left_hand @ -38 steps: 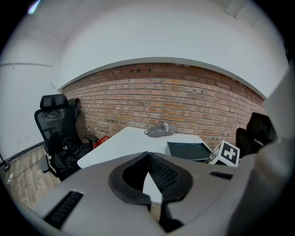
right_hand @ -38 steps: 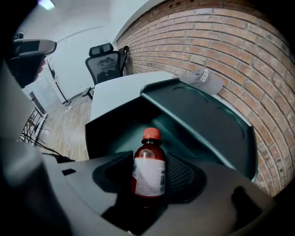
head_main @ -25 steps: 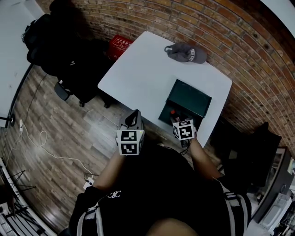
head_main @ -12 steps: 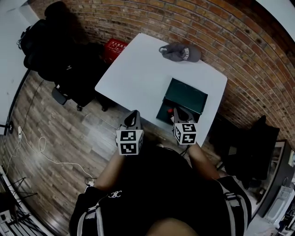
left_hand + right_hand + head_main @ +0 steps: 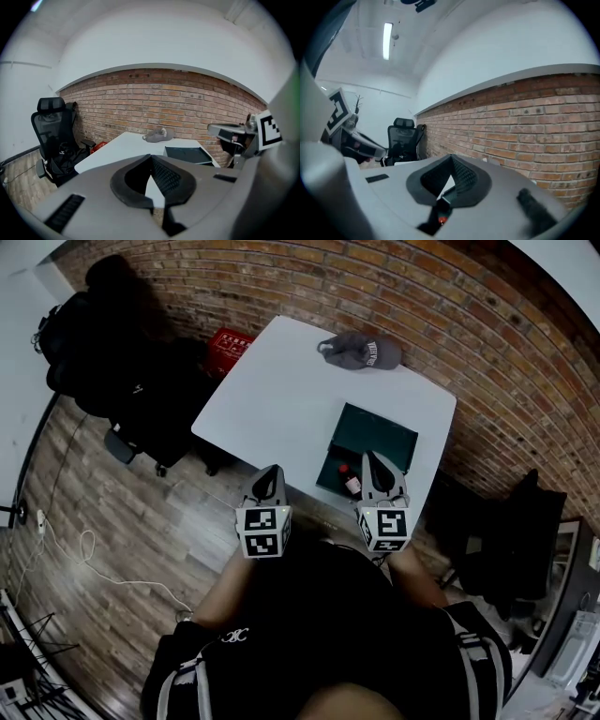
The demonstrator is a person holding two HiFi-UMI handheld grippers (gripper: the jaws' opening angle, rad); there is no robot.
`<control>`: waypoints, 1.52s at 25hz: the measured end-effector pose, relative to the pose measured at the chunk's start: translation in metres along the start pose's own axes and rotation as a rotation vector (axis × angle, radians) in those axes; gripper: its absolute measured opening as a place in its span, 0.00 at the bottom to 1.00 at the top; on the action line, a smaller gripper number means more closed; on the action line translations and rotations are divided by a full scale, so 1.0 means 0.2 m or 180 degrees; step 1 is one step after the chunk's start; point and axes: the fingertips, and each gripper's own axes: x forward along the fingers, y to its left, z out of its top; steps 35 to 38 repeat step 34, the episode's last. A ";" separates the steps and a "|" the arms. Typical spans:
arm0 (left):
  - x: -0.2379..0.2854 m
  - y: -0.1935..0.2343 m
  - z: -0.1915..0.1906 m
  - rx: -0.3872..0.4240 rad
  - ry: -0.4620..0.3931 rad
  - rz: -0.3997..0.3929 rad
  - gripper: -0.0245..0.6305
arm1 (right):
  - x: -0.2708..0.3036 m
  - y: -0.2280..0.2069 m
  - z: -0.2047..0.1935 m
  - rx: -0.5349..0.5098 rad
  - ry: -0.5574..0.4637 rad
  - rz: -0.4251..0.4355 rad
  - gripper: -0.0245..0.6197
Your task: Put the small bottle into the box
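A dark green box stands open on the white table, near its front right edge. The small bottle, red cap on top, lies inside the box at its near left corner. My right gripper hovers over the box's near side, just right of the bottle, jaws shut and empty. In the right gripper view the pads meet, and a red spot shows below them. My left gripper hangs off the table's front edge, shut with nothing in it. The box lies ahead of it to the right.
A grey cap rests at the table's far corner. A red crate and a black office chair with dark bags stand left of the table on the wood floor. A brick wall runs behind and right.
The right gripper has drawn back from over the box toward the person. The bottle now shows apart from it, lying in the box. The left gripper has not moved.
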 end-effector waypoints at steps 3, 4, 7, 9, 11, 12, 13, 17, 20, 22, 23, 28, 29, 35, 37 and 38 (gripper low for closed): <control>0.01 0.00 0.02 0.0019 -0.0046 0.0009 0.05 | -0.04 -0.07 0.08 0.0165 -0.0174 -0.0190 0.08; 0.01 0.00 0.04 0.0027 -0.0069 0.0010 0.05 | -0.05 -0.10 0.11 0.0201 -0.0214 -0.0249 0.08; 0.03 0.01 0.09 0.0039 -0.0144 0.0036 0.05 | -0.07 -0.16 0.15 0.0098 -0.0267 -0.0382 0.08; 0.04 -0.01 0.12 0.0028 -0.0189 0.0051 0.05 | -0.08 -0.19 0.15 0.0024 -0.0250 -0.0405 0.08; 0.06 -0.03 0.15 0.0024 -0.0226 0.0054 0.05 | -0.08 -0.22 0.13 0.0066 -0.0226 -0.0397 0.08; 0.07 -0.04 0.15 0.0021 -0.0236 0.0053 0.05 | -0.08 -0.23 0.13 0.0093 -0.0216 -0.0397 0.08; 0.08 -0.05 0.16 0.0018 -0.0241 0.0052 0.05 | -0.07 -0.25 0.12 0.0119 -0.0208 -0.0399 0.08; 0.11 -0.08 0.14 -0.0018 -0.0208 0.0065 0.05 | -0.06 -0.30 0.09 0.0227 -0.0173 -0.0405 0.08; 0.13 -0.10 0.12 -0.0051 -0.0166 0.0057 0.05 | -0.06 -0.35 0.06 0.0297 -0.0115 -0.0403 0.08; 0.14 -0.12 0.12 -0.0051 -0.0146 0.0046 0.05 | -0.06 -0.37 0.04 0.0329 -0.0081 -0.0399 0.08; 0.14 -0.12 0.12 -0.0048 -0.0141 0.0039 0.05 | -0.06 -0.37 0.03 0.0347 -0.0068 -0.0395 0.08; 0.16 -0.15 0.12 -0.0008 -0.0122 -0.0002 0.05 | -0.07 -0.39 0.01 0.0425 -0.0034 -0.0383 0.08; 0.16 -0.16 0.12 -0.0003 -0.0118 -0.0009 0.05 | -0.07 -0.39 0.01 0.0451 -0.0027 -0.0369 0.08; 0.15 -0.16 0.10 0.0005 -0.0112 -0.0029 0.05 | -0.09 -0.37 -0.02 0.0533 0.0009 -0.0296 0.08; 0.15 -0.16 0.10 0.0005 -0.0112 -0.0029 0.05 | -0.09 -0.37 -0.02 0.0533 0.0009 -0.0296 0.08; 0.15 -0.16 0.10 0.0005 -0.0112 -0.0029 0.05 | -0.09 -0.37 -0.02 0.0533 0.0009 -0.0296 0.08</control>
